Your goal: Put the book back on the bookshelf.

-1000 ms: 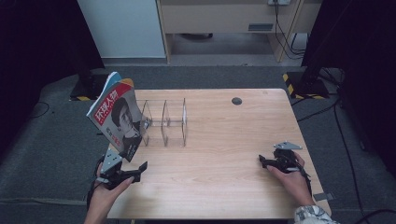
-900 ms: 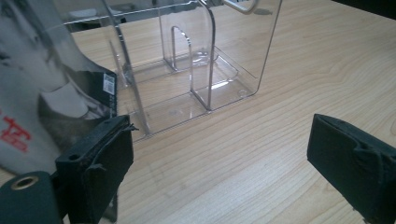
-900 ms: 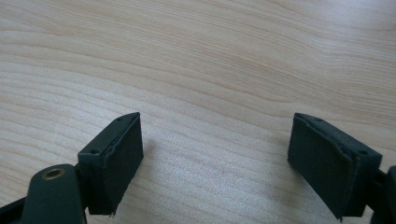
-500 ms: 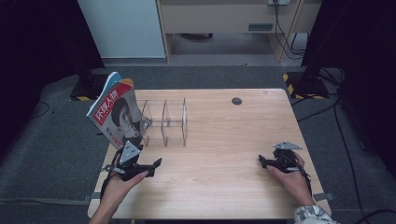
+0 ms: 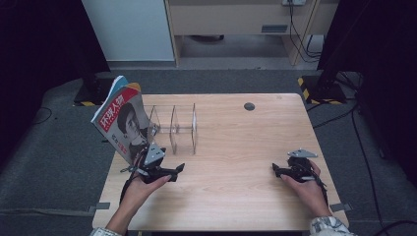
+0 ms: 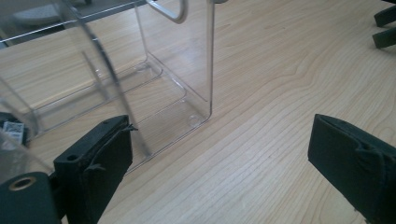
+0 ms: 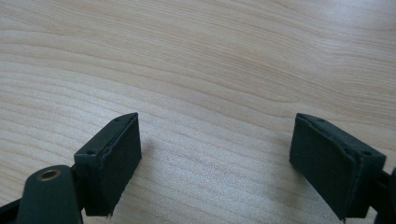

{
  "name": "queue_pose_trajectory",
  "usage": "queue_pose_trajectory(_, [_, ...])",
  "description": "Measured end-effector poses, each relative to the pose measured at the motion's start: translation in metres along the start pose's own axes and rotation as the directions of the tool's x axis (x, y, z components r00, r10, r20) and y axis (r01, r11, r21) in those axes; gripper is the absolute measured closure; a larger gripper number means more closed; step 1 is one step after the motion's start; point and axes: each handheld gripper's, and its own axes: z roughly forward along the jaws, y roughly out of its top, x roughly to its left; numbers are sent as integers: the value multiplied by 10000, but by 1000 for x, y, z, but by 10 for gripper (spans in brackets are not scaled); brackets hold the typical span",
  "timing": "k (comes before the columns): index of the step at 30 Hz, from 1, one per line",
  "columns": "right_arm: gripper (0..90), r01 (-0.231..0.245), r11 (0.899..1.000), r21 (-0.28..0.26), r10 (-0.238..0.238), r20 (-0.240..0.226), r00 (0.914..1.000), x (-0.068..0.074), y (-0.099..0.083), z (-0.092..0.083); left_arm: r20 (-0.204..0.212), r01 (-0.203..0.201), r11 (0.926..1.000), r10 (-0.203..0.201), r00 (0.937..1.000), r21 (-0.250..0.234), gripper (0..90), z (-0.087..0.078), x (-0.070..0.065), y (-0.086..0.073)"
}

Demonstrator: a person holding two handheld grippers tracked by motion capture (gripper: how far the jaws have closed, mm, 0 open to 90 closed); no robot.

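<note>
While both grippers' jaws gape empty, the clear rack stands just beyond the left gripper.

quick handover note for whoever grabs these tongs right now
Left tongs: open, empty, low over the table beside the clear divider rack.
Right tongs: open, empty, at the table's right side.
Magazine: leaning tilted in the rack's left end slot.
Done: magazine sits in the rack, nothing held.
Left: probably straightening it; other slots look empty.

Small dark round grommet near the wooden table's far edge.
</note>
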Motion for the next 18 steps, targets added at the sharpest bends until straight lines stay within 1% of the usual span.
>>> queue_pose_trajectory(6, [167, 1, 10000, 4, -1, -9, 10000, 0, 0, 0, 378, -284, 9992, 274, 9989, 268, 61, 18, -14, 6])
queue_pose_trajectory(11, [166, -12, 10000, 5, 12, 19, 10000, 0, 0, 0, 758, -598, 9975, 568, 9955, 370, 57, 32, -32, 13])
queue_pose_trajectory(13, [166, -21, 10000, 4, 21, 12, 10000, 0, 0, 0, 974, -618, 9972, 575, 9936, 422, 54, 38, -38, 15])
queue_pose_trajectory(15, [166, -22, 10000, 11, 22, -2, 10000, 1, 0, 0, 1099, -751, 9960, 693, 9915, 490, 52, 44, -44, 18])
queue_pose_trajectory(17, [164, -17, 10000, 12, 17, -6, 10000, 1, 0, 0, 1320, -658, 9966, 587, 9895, 501, 52, 50, -48, 19])
queue_pose_trajectory(18, [164, -18, 10000, 15, 18, -8, 10000, 1, 0, 0, 1337, -681, 9963, 606, 9892, 530, 52, 53, -50, 19])
